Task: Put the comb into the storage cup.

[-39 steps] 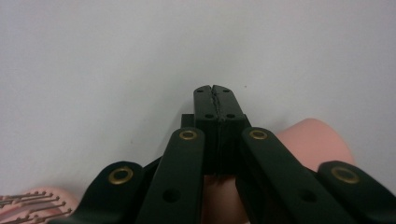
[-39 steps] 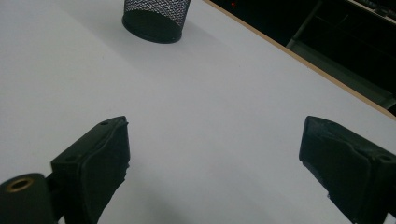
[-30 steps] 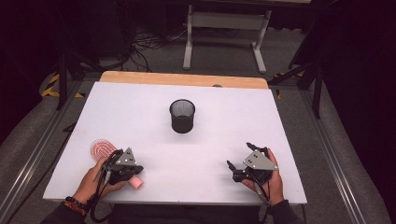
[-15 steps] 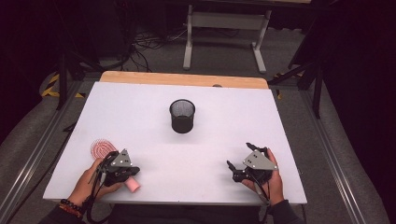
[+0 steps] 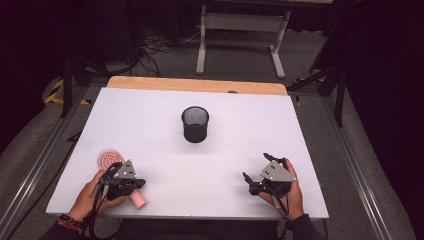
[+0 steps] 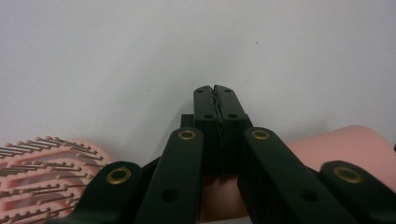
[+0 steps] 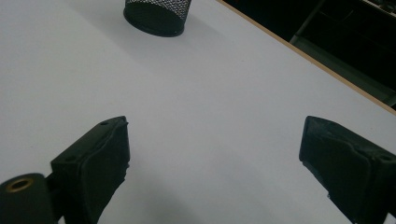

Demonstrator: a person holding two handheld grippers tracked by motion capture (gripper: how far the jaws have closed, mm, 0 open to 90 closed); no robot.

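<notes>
A pink hairbrush lies at the table's near left, its round bristled head [image 5: 106, 159] toward the back and its handle [image 5: 136, 200] toward the front edge. My left gripper [image 5: 137, 183] rests over the handle. In the left gripper view its jaws [image 6: 215, 100] are shut tip to tip with nothing between them. The handle [image 6: 348, 149] passes underneath and the brush head [image 6: 44, 163] lies at lower left. My right gripper [image 5: 255, 167] sits at the near right, open and holding nothing [image 7: 215, 154].
A black mesh cup [image 5: 195, 124] stands upright in the middle of the white table [image 5: 150, 120]; it also appears at the top of the right gripper view as the cup [image 7: 157, 14]. A wooden strip [image 5: 195, 85] runs along the far edge.
My left gripper has drifted slightly left and toward the near edge over the brush handle. The right gripper has stayed put.
</notes>
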